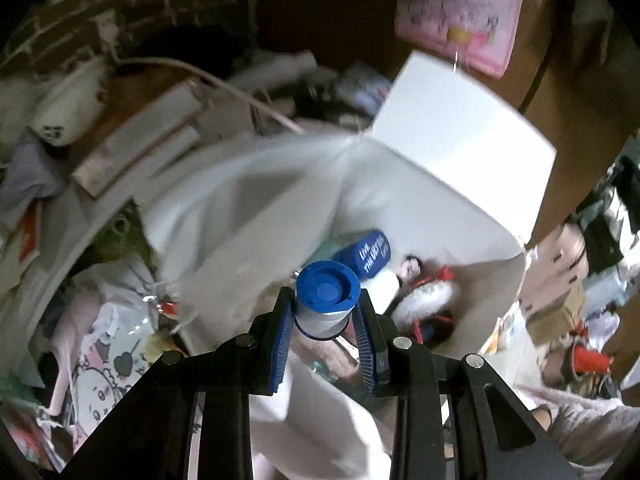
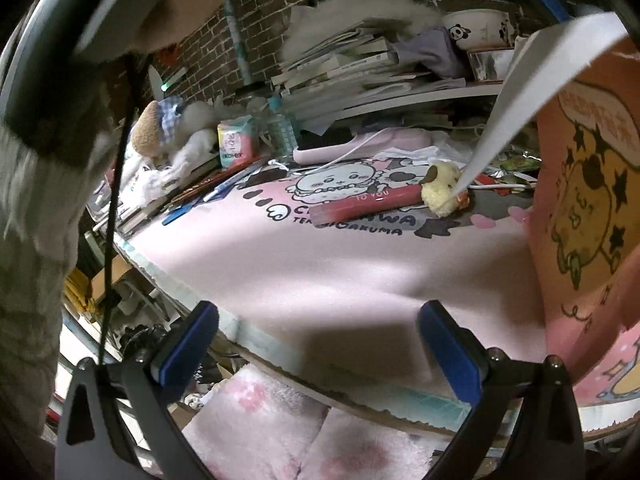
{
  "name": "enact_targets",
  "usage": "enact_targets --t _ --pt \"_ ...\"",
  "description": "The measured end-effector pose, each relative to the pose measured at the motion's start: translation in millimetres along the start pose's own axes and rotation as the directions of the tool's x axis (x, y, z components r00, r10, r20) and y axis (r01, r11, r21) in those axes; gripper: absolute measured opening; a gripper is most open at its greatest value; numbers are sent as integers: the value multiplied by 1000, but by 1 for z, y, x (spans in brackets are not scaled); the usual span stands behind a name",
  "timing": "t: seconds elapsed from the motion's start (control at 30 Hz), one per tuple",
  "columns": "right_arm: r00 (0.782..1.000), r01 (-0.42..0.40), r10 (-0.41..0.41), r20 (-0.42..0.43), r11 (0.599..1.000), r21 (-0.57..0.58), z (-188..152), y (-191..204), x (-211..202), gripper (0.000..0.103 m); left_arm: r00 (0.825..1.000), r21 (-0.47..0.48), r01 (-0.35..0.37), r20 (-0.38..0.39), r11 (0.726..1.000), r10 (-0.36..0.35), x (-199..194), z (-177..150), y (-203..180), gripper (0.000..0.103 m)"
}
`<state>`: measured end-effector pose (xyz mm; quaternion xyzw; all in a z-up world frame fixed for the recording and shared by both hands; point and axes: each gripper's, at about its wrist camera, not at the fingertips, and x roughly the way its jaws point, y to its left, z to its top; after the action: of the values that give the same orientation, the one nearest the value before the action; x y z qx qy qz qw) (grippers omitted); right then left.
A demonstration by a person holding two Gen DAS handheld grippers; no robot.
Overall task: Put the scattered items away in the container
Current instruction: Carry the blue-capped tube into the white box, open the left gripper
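Between the left tool's (image 1: 325, 320) pads sits the blue-capped bottle (image 1: 326, 300).

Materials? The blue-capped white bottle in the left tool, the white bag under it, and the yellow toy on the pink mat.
Blue-capped white bottle: looks like plastic, smooth moulded cap with a slight sheen.
White bag: probably paper or thin card, matte, with flat stiff walls and sharp creases.
Yellow toy: plush fabric, fuzzy nap.
Pink mat: smooth, printed, matte; rubber or fabric, cannot tell.
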<state>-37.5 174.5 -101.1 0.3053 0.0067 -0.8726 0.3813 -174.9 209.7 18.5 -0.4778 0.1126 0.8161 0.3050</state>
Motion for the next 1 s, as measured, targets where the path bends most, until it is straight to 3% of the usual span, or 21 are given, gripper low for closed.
enact_targets --t 0.17,0.27,0.33,0.47,0.53,0.67,0.77,0.87,0.93,1.0 --pt "1000 -3 3 0 1000 -7 0 0 -1 100 997 53 -34 -65 998 37 13 0 -13 27" --pt "1000 -3 3 1 1000 -7 0 0 0 100 997 54 -33 -66 998 36 12 -2 -16 39" --pt "1000 -2 2 0 1000 -7 -1 0 0 100 997 58 -44 -55 997 47 9 -4 -18 52" --pt "1000 -1 1 -1 1000 -7 -1 0 0 100 998 76 -55 -40 996 58 2 -9 -23 66" --pt "1000 0 0 -2 1000 -9 -1 0 0 100 997 83 -79 -12 993 81 -5 -13 -26 79" --pt "1000 11 -11 -5 1000 -13 -1 2 0 100 985 101 -163 82 982 155 -26 -21 -26 84" --pt "1000 16 -16 -9 1000 -17 0 3 2 100 950 58 -272 178 961 258 -45 -32 -13 88" --pt "1000 15 -15 -12 1000 -15 1 6 3 100 894 -61 -359 264 931 362 -72 -53 9 88" --pt "1000 18 -18 -11 1000 -17 2 9 6 100 832 -146 -436 311 888 460 -88 -70 23 90" --pt "999 36 -37 -10 999 -24 5 13 9 100 747 -246 -534 311 809 588 -102 -90 38 96"
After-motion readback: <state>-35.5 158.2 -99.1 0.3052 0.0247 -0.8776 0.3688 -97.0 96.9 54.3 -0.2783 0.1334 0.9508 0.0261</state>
